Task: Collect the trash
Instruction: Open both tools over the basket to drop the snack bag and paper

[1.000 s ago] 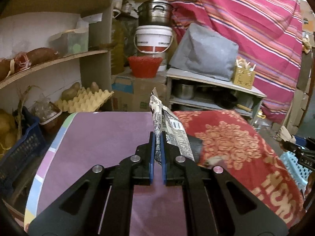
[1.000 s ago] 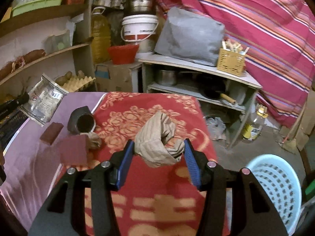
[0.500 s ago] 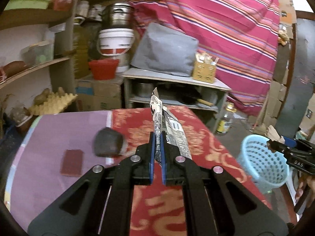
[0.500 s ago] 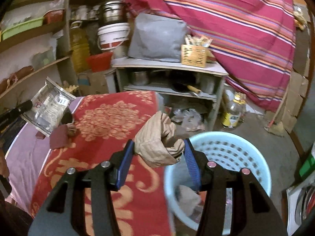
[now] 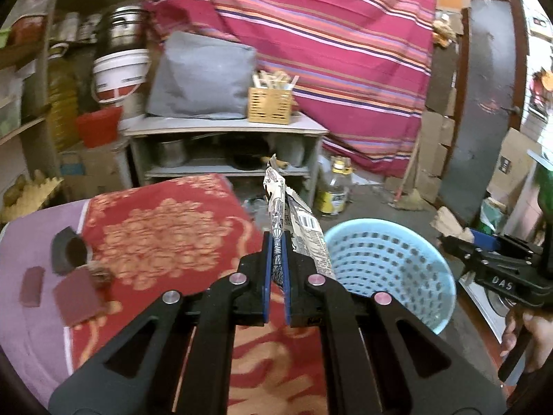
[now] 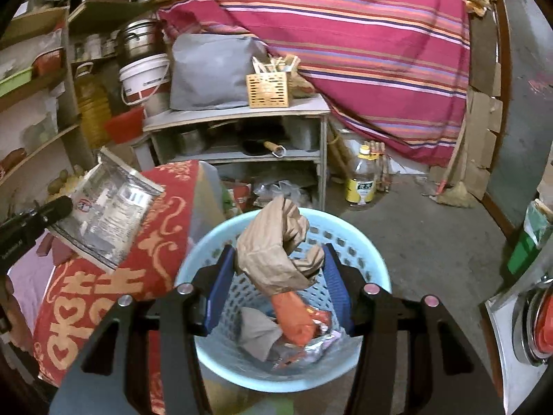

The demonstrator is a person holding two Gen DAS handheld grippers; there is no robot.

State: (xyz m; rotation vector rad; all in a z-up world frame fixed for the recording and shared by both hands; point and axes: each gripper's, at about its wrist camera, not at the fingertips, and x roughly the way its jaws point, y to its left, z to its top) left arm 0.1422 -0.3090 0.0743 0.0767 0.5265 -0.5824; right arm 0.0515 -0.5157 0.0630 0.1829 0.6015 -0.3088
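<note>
My left gripper (image 5: 275, 259) is shut on a printed silver foil wrapper (image 5: 297, 221), held upright over the table's right edge beside the light blue trash basket (image 5: 387, 266). The wrapper also shows in the right wrist view (image 6: 107, 214). My right gripper (image 6: 276, 269) is shut on a crumpled brown paper bag (image 6: 276, 252), held directly above the basket (image 6: 373, 263), which holds several scraps including orange trash (image 6: 293, 321). The right gripper shows at the right in the left wrist view (image 5: 497, 269).
A table with a red patterned cloth (image 5: 166, 228) carries a dark cup (image 5: 67, 250) and maroon pieces (image 5: 76, 297). A grey shelf unit (image 5: 224, 145) with a wooden holder (image 5: 269, 103) stands behind. A bottle (image 6: 361, 180) stands on the floor. A striped curtain (image 5: 328, 52) hangs behind.
Both grippers swung right, away from the table. My right gripper with the paper bag now hangs over the basket's middle. The left gripper with the wrapper has come closer to the basket.
</note>
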